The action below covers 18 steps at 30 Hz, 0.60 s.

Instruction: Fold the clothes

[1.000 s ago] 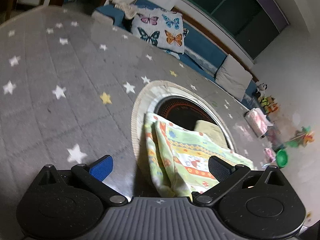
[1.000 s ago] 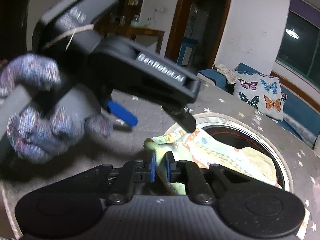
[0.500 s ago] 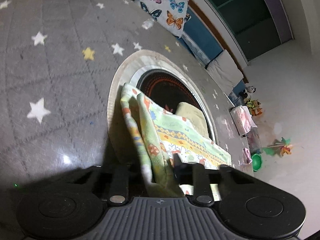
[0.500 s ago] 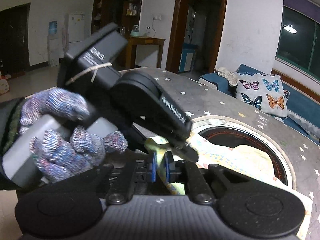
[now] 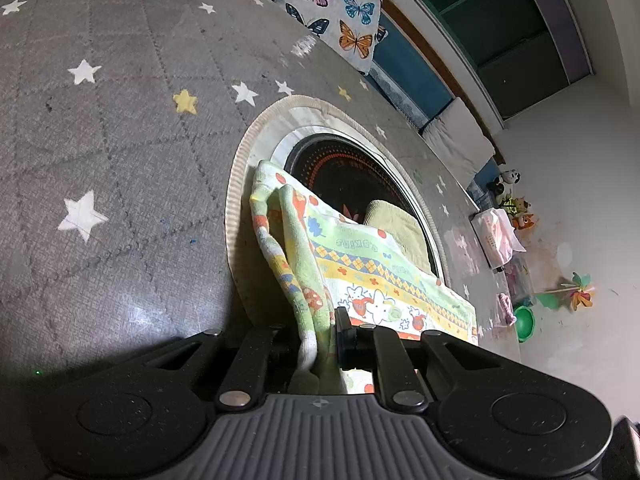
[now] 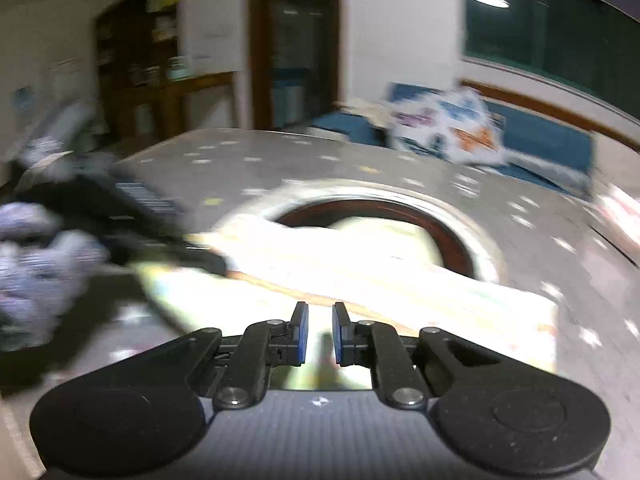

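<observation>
A light green patterned cloth lies over the round dark opening in the grey star-print table. My left gripper is shut on a bunched edge of this cloth. In the blurred right wrist view the cloth spreads flat below my right gripper, whose blue pads stand slightly apart with nothing between them. The left gripper, held by a gloved hand, shows at the cloth's left edge.
A yellow-green folded item lies inside the round opening. A butterfly cushion sits on a blue sofa behind the table. Toys and a green bowl lie on the floor at right.
My left gripper closed on the cloth edge. My right gripper let go of the cloth, opened slightly and swung right, blurring its view.
</observation>
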{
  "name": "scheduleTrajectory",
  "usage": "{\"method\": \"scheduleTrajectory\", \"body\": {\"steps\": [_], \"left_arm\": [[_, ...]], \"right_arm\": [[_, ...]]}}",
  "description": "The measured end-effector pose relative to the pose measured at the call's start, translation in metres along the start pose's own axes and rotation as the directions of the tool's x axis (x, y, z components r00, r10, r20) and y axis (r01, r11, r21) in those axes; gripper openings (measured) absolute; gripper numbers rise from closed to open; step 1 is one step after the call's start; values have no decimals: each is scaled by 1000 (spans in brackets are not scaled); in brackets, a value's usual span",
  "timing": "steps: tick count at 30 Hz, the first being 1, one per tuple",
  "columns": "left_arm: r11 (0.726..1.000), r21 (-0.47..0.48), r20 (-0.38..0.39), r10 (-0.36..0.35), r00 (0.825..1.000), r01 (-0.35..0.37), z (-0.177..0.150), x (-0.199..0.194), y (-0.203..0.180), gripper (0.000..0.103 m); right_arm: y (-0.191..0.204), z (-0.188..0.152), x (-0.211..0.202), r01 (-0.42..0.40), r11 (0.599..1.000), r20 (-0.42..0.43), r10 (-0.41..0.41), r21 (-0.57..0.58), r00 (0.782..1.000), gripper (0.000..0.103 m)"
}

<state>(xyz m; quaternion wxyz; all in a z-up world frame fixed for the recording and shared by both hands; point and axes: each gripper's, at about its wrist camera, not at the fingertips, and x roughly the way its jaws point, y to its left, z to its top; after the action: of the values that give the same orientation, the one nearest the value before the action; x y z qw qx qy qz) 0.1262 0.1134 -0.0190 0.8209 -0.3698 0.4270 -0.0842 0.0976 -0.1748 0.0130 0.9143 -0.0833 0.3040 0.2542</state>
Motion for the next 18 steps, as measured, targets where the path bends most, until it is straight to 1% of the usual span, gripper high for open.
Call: {"method": "scheduleTrajectory", "body": {"steps": [2,6,8,11,12,13,14,15,16,17,18], "left_arm": [[1000,5,0,3,1000,-3,0,0,0,14],[1000,14,1,10,1000,-10,0,0,-1,14],[1000,18,2,12,1000,-12,0,0,-1,14],[1000,23,4,16,1000,-16,-1,0,-2,14],[1000,26,5,18,1000,-18,-1,-1,-3,14],[999,28,5,19,1000,-19,-1,-1,-3,14],[999,30,6,20,1000,-20,-1,0,-4,14],[999,33,6,21,1000,-22,-1,-1,-4,14],[999,37,6,22,1000,-23,-2,0,-5,14],[999,39,6,23,1000,-24,-1,-1,-5,14],[999,41,5,24,1000,-24,-1,-1,-5,14]], "right_arm": [[-25,-4,6,52,997,-16,-52,55,999,11],[-68,-10,21,120,982,-48,-114,144,992,11],[-80,-14,25,153,975,-53,-146,160,988,11],[-92,-17,23,170,968,-41,-165,186,985,12],[-95,-18,22,176,965,-37,-172,194,984,15],[-99,-18,21,190,961,-37,-186,200,982,22],[-101,-19,20,214,955,-39,-211,203,977,27],[-104,-20,20,228,950,-40,-225,213,974,29],[-108,-21,20,230,946,-39,-227,231,973,32],[-112,-22,19,231,941,-38,-229,248,973,39],[-115,-23,19,232,936,-37,-231,264,972,43]]}}
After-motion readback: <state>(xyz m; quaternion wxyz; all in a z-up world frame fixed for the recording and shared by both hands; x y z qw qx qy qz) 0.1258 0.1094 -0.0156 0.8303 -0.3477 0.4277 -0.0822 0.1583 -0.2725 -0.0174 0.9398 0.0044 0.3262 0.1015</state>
